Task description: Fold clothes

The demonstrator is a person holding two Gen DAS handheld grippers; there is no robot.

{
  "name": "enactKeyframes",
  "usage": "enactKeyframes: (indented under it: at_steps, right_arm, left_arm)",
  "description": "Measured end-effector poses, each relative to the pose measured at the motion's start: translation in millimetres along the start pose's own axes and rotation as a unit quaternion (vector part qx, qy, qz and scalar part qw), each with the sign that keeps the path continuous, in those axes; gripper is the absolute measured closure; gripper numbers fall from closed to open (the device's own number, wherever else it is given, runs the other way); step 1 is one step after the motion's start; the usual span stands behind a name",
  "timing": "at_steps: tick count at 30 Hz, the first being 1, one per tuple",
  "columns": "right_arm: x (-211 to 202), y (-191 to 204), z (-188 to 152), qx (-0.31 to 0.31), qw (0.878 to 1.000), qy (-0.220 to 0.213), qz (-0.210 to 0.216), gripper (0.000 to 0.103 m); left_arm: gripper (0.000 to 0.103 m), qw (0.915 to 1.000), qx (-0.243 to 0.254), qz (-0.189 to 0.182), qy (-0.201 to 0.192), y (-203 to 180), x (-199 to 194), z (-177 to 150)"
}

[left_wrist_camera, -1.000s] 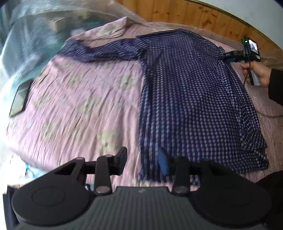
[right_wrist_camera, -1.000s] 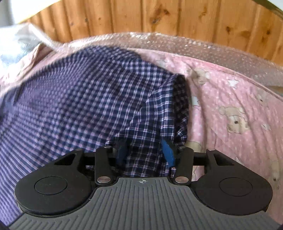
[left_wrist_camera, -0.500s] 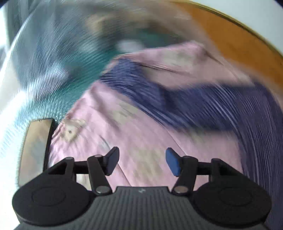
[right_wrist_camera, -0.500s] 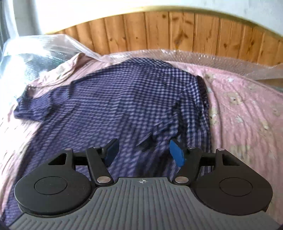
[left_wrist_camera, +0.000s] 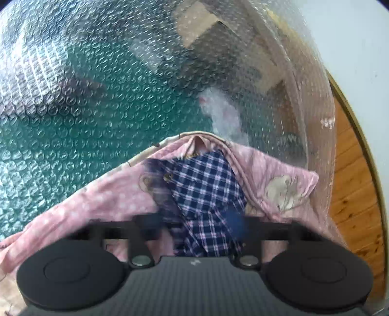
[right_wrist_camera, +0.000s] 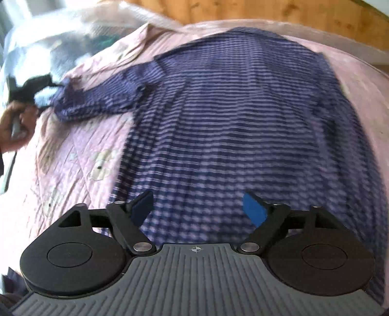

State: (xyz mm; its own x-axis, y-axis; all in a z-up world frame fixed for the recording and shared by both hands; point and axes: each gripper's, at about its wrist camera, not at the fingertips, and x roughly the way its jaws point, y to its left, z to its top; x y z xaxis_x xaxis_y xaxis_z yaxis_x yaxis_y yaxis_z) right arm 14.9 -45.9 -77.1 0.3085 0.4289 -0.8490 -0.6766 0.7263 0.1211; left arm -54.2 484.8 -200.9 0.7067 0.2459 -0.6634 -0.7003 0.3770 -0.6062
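Observation:
A navy and white checked shirt (right_wrist_camera: 243, 116) lies spread flat on the pink bedsheet (right_wrist_camera: 80, 155). Its left sleeve (right_wrist_camera: 97, 102) reaches toward the sheet's corner. In the left wrist view the sleeve's cuff (left_wrist_camera: 206, 189) runs up between the fingers of my left gripper (left_wrist_camera: 197, 221), whose blurred jaws are closing onto the cloth from both sides. The right wrist view shows that gripper (right_wrist_camera: 31, 90) at the sleeve's end, with a hand (right_wrist_camera: 14, 126) behind it. My right gripper (right_wrist_camera: 197, 211) hangs over the shirt's lower body, its jaws opening wide with nothing between them.
Bubble wrap (left_wrist_camera: 97, 97) covers the area beyond the sheet's corner, with a green surface showing beneath it. A wooden headboard (right_wrist_camera: 267, 9) runs along the far side of the bed, and wood panelling (left_wrist_camera: 352, 182) shows on the right in the left wrist view.
My left gripper swung from the shirt's hem to the left cuff and closed around it. The right gripper left the folded right side, pulled back over the shirt and opened wider.

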Motion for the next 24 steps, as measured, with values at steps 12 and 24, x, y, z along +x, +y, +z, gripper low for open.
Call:
enactKeyframes:
  at_steps: [12,24]
  right_arm:
    - [19.6,-4.7,23.4,0.136,0.986,-0.023,0.089,0.021]
    - [61.1,-103.0,-7.3,0.496,0.781,-0.089,0.369,0.005]
  left_arm:
    - [0.095,0.8887,0.375,-0.258,-0.055,-212.0,-150.0,-115.4]
    - [0.095,0.7203,0.639,-0.267,0.042,-226.7,-147.6,-326.2]
